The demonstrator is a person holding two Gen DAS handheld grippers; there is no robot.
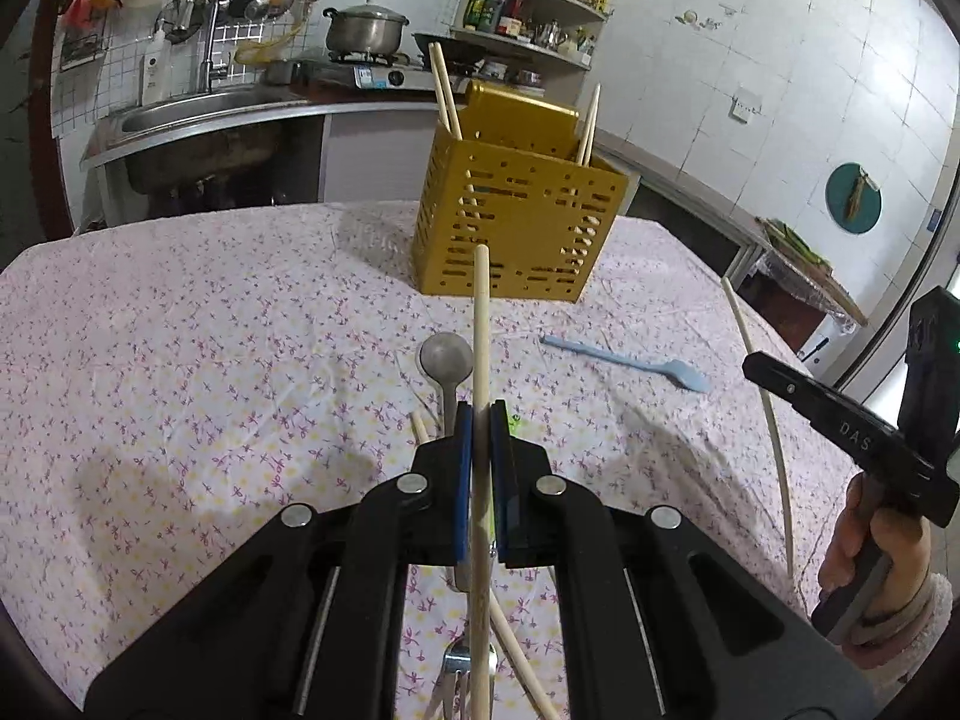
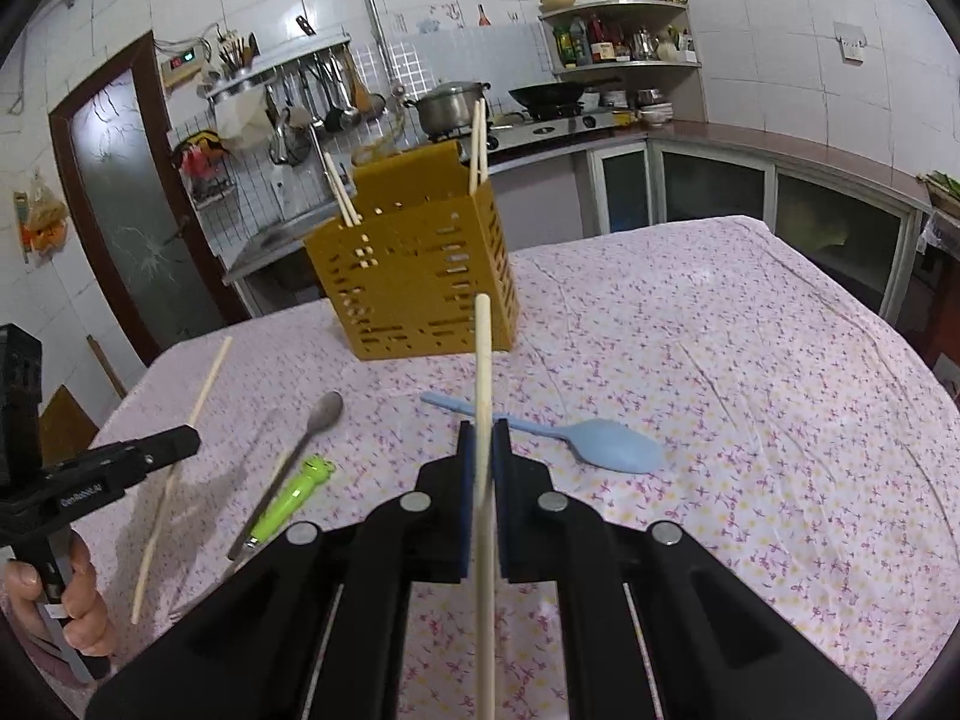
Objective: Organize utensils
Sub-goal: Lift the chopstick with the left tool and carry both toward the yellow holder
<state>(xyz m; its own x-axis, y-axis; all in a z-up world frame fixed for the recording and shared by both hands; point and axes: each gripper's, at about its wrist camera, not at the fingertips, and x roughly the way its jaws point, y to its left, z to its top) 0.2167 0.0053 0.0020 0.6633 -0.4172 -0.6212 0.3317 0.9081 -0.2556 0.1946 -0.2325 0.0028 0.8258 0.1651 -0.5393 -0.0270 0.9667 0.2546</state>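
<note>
In the left wrist view my left gripper (image 1: 480, 415) is shut on a wooden chopstick (image 1: 480, 324), whose tip points up at the yellow perforated utensil holder (image 1: 516, 222). That holder has chopsticks (image 1: 445, 90) standing in two of its corners. The right wrist view shows my right gripper (image 2: 483, 429) shut on a second chopstick (image 2: 483, 360), short of the holder (image 2: 420, 282). On the flowered cloth lie a metal spoon (image 2: 324, 411), a blue spoon (image 2: 612, 453) and a green-handled tool (image 2: 294, 495). A fork (image 1: 459, 660) and a loose chopstick (image 1: 516, 654) lie under the left gripper.
The table (image 2: 780, 390) drops off at its far and right edges. Behind it run a counter with a sink (image 1: 198, 114), a stove with a steel pot (image 1: 363, 30) and a corner shelf (image 1: 528, 12). A hand (image 1: 870, 546) holds the right gripper's handle.
</note>
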